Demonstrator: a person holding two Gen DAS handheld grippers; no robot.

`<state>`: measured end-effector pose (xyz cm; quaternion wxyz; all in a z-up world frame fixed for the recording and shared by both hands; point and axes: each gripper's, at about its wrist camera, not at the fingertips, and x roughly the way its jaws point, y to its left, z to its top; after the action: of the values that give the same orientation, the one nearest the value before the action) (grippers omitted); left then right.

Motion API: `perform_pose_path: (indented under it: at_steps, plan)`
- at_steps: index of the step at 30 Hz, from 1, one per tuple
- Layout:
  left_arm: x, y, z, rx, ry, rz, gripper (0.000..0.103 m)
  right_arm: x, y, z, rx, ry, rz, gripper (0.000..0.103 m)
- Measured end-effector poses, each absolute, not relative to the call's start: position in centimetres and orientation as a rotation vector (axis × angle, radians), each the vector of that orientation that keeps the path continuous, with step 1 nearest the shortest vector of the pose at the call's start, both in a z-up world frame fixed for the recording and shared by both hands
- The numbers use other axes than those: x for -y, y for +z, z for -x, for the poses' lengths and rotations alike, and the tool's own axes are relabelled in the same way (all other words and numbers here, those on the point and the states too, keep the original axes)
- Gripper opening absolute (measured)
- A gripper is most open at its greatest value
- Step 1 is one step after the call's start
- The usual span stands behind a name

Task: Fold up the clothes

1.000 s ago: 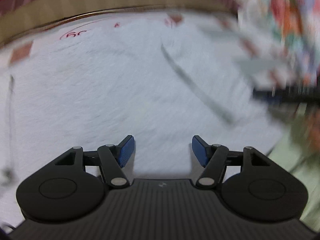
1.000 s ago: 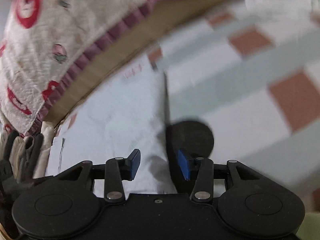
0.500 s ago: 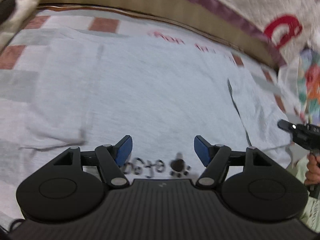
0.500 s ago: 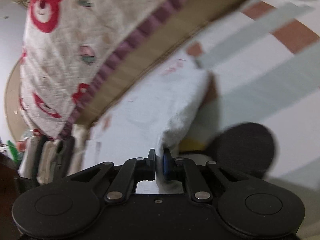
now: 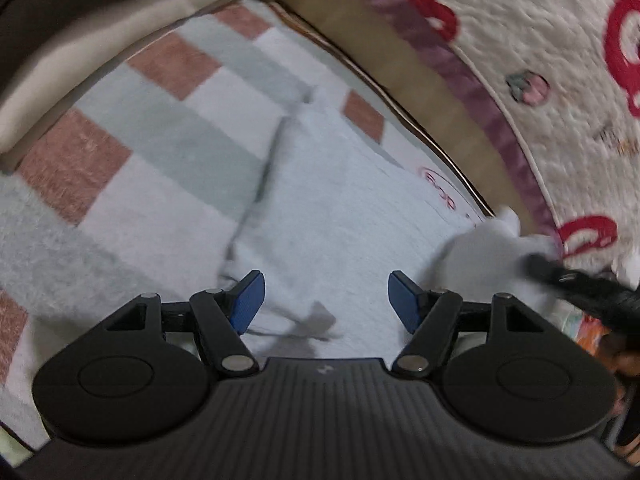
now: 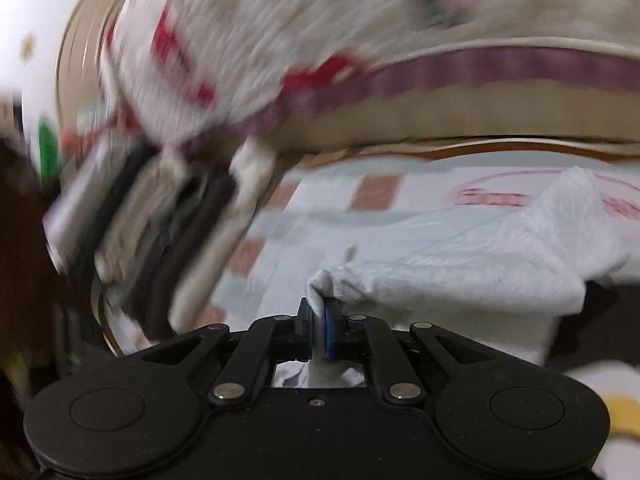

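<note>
A pale grey garment (image 5: 352, 216) with red print lies spread on a checked blanket (image 5: 152, 120). My left gripper (image 5: 322, 300) hovers open just above its near left edge, nothing between the blue pads. In the left wrist view the right gripper's black tip (image 5: 560, 276) lifts a corner of the cloth at the right. In the right wrist view my right gripper (image 6: 319, 328) is shut on a bunched fold of the same grey garment (image 6: 460, 264), which is raised and draped to the right.
A quilted cover with red motifs (image 5: 540, 72) over a tan mattress edge (image 5: 420, 80) runs along the far side. A pile of folded cream and dark clothes (image 6: 160, 216) sits at the left, also seen as folded clothes (image 5: 100, 12) in the left wrist view.
My right gripper closed on the garment's edge and lifted it up and across. My left gripper swept sideways over the cloth and rolled, staying open.
</note>
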<state>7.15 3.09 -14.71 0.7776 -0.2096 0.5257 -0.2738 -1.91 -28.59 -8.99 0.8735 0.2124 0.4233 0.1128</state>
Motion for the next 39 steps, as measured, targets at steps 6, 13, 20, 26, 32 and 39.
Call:
perform_pose_path:
  at_steps: [6, 13, 20, 26, 32, 39]
  plan:
    - [-4.9, -15.8, -8.2, -1.112, -0.600, 0.594, 0.068, 20.2, -14.3, -1.9, -0.966, 0.301, -0.183, 0.008]
    - [-4.6, -15.2, -9.0, -1.056, -0.679, 0.644, 0.068, 21.0, -13.4, 3.0, -0.828, 0.418, -0.045, 0.031]
    - [0.7, -14.2, -7.8, -1.027, -0.826, 0.428, 0.068, 24.8, -13.1, 11.3, -0.792, 0.313, -0.252, 0.050]
    - [4.7, -13.5, -7.2, -1.013, -0.872, 0.290, 0.070, 25.0, -15.2, 12.4, -0.812, 0.230, -0.255, 0.060]
    - [4.7, -15.6, -8.4, -1.137, -0.929, 0.444, 0.044, 24.2, -16.0, 9.6, -0.745, 0.270, -0.242, 0.064]
    - [3.5, -16.5, -8.9, -1.168, -0.905, 0.525, 0.036, 22.6, -17.1, 6.6, -0.744, 0.315, -0.150, 0.064]
